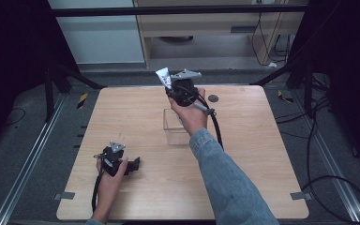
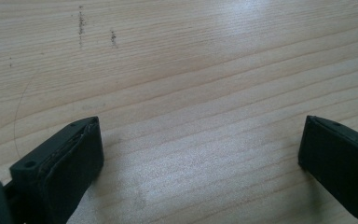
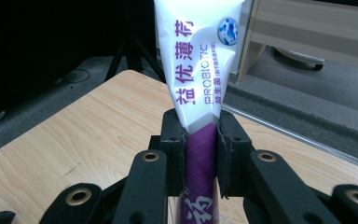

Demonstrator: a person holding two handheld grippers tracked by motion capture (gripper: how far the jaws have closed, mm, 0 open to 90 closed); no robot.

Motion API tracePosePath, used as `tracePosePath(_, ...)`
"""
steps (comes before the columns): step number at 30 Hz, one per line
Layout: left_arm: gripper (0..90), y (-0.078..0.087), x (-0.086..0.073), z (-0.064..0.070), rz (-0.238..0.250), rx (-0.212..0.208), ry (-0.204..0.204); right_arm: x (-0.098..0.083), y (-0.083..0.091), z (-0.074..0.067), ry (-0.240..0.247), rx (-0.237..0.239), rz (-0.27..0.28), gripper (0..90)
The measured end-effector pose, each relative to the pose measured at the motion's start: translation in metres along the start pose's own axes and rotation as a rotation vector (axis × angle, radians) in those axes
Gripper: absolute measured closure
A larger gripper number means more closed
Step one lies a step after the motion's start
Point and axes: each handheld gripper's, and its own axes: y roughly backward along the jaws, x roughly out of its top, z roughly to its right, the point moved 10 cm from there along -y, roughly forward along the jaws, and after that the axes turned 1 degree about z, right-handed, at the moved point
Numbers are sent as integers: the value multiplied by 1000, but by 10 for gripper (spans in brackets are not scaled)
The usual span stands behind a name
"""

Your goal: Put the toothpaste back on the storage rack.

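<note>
Right gripper (image 3: 200, 154): jaws pinching a white-and-purple tube (image 3: 200, 65) above the clear box (image 1: 176, 127); the narrow grip risks the tube swinging or slipping out. Left gripper (image 2: 200, 154): jaws spread, empty, over the table (image 2: 191, 70).

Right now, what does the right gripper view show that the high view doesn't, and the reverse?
Right gripper view alone: the purple print and PROBIOTIC lettering on the white tube, and the purple lower section pinched between the claw's pads. High view alone: the clear box under the right hand, the left claw resting low near the table's front, and the denim sleeve. Both: the right claw shut on the tube, above the wooden table.
</note>
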Motion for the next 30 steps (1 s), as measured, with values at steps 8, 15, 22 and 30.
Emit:
tracePosePath(8,0,0,0,0,0,0,0,-6,-3,-3,16,-6,-5,753)
tracePosePath(15,0,0,0,0,0,-2,-2,-11,-5,-2,26,-9,-16,752)
tracePosePath(22,0,0,0,1,0,-3,0,-18,-8,2,19,-10,-22,752)
tracePosePath(30,0,0,0,1,0,-5,-2,-25,-9,4,22,-15,-29,752)
